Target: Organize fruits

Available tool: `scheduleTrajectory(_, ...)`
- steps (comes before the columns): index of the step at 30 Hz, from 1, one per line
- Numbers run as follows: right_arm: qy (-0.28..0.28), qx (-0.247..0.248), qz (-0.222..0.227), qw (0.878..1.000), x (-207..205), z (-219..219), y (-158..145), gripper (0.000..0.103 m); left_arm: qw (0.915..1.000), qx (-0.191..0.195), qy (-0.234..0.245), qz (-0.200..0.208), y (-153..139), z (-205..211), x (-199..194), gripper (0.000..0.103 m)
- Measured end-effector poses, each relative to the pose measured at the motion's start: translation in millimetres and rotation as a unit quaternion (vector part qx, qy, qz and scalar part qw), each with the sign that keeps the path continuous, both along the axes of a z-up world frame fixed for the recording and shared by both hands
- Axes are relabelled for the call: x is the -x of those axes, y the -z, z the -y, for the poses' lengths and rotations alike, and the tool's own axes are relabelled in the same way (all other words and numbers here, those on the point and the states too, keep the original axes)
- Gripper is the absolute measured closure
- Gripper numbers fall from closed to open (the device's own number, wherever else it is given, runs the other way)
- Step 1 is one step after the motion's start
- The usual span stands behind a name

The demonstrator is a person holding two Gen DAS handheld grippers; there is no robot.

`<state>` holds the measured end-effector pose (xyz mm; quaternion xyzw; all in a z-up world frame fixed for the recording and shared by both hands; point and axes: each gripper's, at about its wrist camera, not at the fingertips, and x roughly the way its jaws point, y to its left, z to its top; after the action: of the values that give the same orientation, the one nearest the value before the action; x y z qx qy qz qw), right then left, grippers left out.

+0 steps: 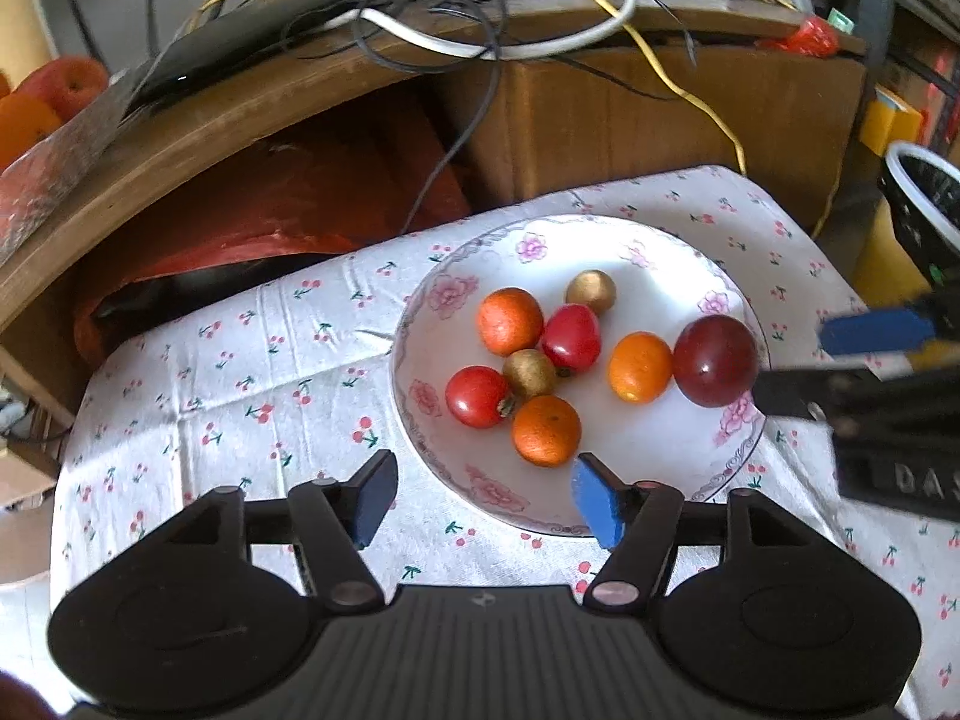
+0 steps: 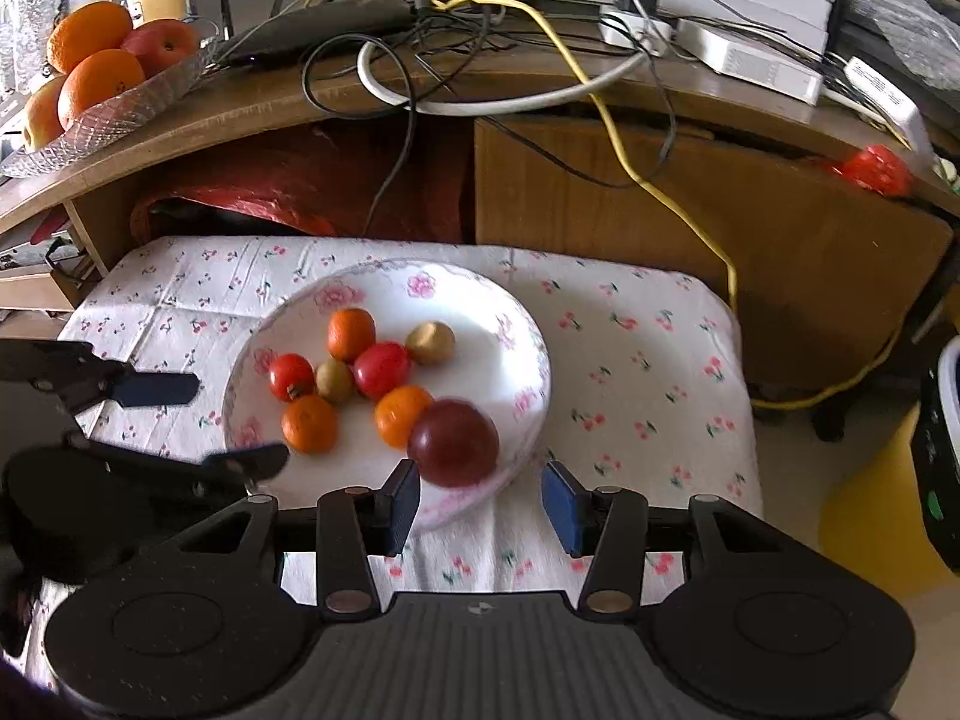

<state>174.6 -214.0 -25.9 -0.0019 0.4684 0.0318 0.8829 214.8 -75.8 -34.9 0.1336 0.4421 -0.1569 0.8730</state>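
Note:
A white flowered plate point(image 1: 648, 294) point(image 2: 480, 348) sits on a cherry-print cloth. It holds three small oranges, two red tomatoes, two brownish kiwis and a dark red plum point(image 1: 714, 360) point(image 2: 453, 441) by its right rim. My left gripper point(image 1: 486, 498) is open at the plate's near-left edge, empty, one pad over the rim by an orange point(image 1: 546, 429). My right gripper point(image 2: 483, 510) is open too, with the plum just ahead of its left pad point(image 2: 402, 507) and apart from it. Each gripper shows in the other's view: the right point(image 1: 840, 360), the left point(image 2: 204, 426).
Behind the cloth-covered table point(image 1: 240, 390) runs a curved wooden desk point(image 2: 300, 102) with tangled cables and a glass bowl of oranges and apples point(image 2: 102, 78). A red bag point(image 1: 300, 198) and a cardboard box point(image 1: 660, 120) sit below it. A dark bin point(image 1: 924, 204) stands right.

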Motion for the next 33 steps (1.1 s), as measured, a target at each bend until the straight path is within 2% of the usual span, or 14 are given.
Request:
scheduleTrajectory(5, 0.008, 0.011, -0.003, 1.000, 14.8, -0.3, -0.5, 0.060, 0.9998, 0.009, -0.017, 0.005, -4.9, -8.9, 6.1, 0.027)
scheduleTrajectory(21, 0.013, 0.029, 0.016, 0.999, 27.5, -3.1, -8.8, 0.060, 0.9984, -0.025, -0.037, 0.035, -8.4, -9.5, 17.8, 0.025)
scheduleTrajectory(22, 0.012, 0.029, 0.016, 0.999, 28.9, -3.6, -9.4, 0.060, 0.9981, -0.030, -0.038, 0.039, -9.2, -9.0, 19.2, 0.023)
scheduleTrajectory(24, 0.011, 0.031, 0.018, 0.999, 32.2, -5.2, -10.6, 0.060, 0.9973, -0.039, -0.040, 0.048, -11.2, -8.3, 22.7, 0.006)
scheduleTrajectory(27, 0.005, 0.037, 0.024, 0.999, 36.8, -8.9, -13.6, 0.060, 0.9963, -0.032, -0.040, 0.068, -17.1, -11.2, 31.0, 0.006)
scheduleTrajectory(33, 0.002, 0.033, 0.034, 0.999, 47.4, -13.1, -19.4, 0.059, 0.9963, -0.019, -0.046, 0.071, -22.6, -19.1, 41.6, 0.006)
